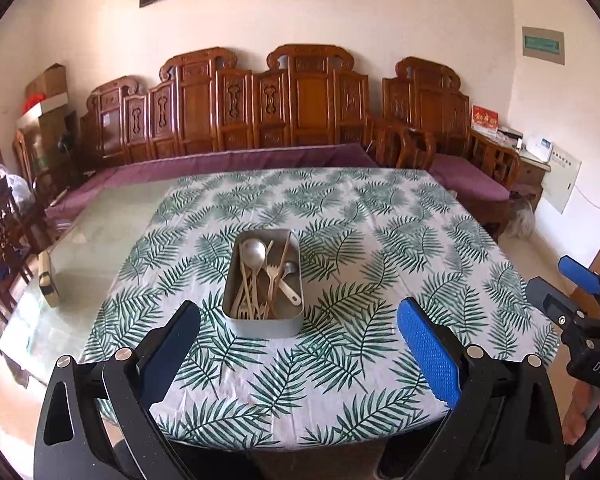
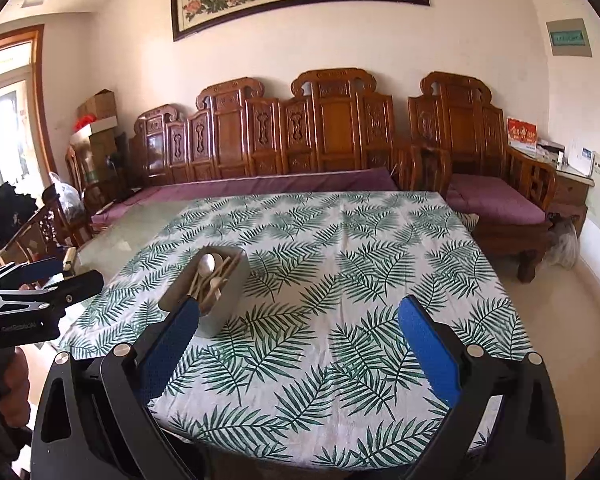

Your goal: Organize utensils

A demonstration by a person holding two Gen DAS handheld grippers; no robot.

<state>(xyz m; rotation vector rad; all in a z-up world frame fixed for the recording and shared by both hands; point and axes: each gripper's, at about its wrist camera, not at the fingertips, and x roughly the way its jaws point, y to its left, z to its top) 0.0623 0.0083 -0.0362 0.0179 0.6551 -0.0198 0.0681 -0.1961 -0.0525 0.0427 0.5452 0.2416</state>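
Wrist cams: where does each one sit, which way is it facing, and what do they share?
Left wrist: on the left gripper, facing the metal tray of utensils dead ahead; right gripper at right edge.
Right wrist: on the right gripper, facing the leaf tablecloth; left gripper and a hand at left.
Shared: tray, tablecloth, wooden bench.

Utensils [image 1: 259, 280] in tin [image 1: 264, 325] on table [image 1: 380, 248]
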